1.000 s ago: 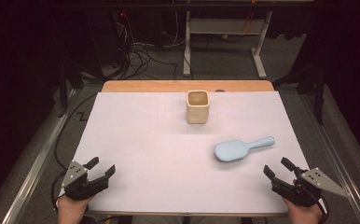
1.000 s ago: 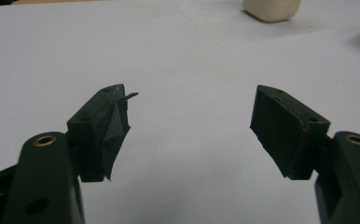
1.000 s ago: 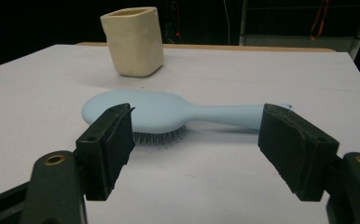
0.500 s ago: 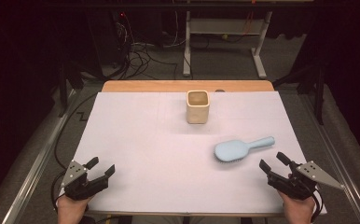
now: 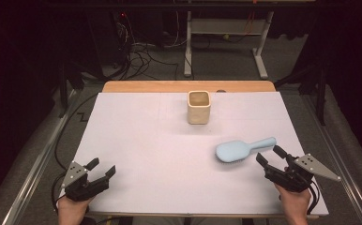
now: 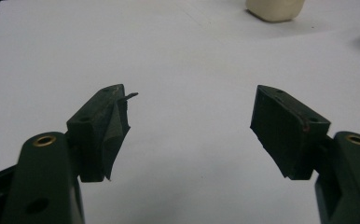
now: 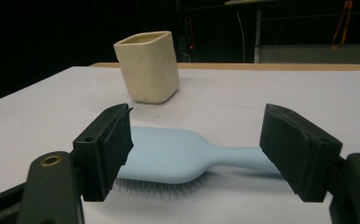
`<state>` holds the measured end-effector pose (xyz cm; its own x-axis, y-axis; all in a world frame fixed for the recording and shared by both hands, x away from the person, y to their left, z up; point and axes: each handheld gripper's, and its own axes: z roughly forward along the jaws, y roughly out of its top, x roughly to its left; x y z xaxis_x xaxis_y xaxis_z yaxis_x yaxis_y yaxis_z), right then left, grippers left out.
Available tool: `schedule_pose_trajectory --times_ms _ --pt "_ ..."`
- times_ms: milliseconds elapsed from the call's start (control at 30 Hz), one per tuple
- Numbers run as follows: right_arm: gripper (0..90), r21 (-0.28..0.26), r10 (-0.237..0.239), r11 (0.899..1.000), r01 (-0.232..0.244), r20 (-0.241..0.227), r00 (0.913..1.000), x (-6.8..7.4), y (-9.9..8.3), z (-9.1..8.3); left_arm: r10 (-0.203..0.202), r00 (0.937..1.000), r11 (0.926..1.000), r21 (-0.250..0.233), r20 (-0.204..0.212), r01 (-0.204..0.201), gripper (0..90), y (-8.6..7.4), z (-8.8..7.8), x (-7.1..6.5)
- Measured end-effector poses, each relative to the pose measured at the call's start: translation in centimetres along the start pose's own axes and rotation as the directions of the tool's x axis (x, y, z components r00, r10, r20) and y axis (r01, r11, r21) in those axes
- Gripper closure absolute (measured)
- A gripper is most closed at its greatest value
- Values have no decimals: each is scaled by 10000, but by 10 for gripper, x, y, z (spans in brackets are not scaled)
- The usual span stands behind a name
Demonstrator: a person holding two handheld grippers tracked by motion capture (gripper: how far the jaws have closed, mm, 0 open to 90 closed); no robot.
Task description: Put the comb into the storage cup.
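A light blue hairbrush lies bristles down on the white table cover, right of the middle. A cream square cup stands upright farther back. My right gripper is open near the front right, just short of the brush handle. In the right gripper view the hairbrush lies just beyond the open right gripper, apart from its pads, with the cup behind. My left gripper rests at the front left, open. In the left gripper view nothing lies between the jaws of the left gripper.
A wooden table edge shows behind the white cover. Cables and a metal stand sit on the dark floor beyond. The cup's base appears at the top of the left gripper view.
My right gripper has moved leftward and a little forward, closer to the brush handle. The left gripper, brush and cup have stayed where they were.
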<state>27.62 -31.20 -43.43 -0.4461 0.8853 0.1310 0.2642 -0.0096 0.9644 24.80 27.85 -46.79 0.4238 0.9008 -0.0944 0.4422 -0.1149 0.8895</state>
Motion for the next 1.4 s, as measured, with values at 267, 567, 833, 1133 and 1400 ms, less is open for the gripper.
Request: schedule_pose_trajectory --times_ms 267,567,833,1133,1400 --pt "263 29 -61 10000 62 -181 9998 2 7 12 17 10000 10000 -22 -18 -17 281 0 0 0" --pt "260 351 -380 9986 388 -217 9990 4 16 27 4 10000 10000 -35 -18 -4 281 0 0 0" --pt "272 684 -285 9972 301 -237 9993 0 26 37 17 10000 10000 -55 -5 -17 281 0 -1 -1" --pt "321 1520 -206 9882 201 17 9998 -8 40 49 -15 10000 10000 -54 -16 15 281 0 -1 0" --pt "379 2721 -631 9608 523 309 9975 -13 57 62 -18 10000 10000 -55 -24 18 281 0 -1 0"
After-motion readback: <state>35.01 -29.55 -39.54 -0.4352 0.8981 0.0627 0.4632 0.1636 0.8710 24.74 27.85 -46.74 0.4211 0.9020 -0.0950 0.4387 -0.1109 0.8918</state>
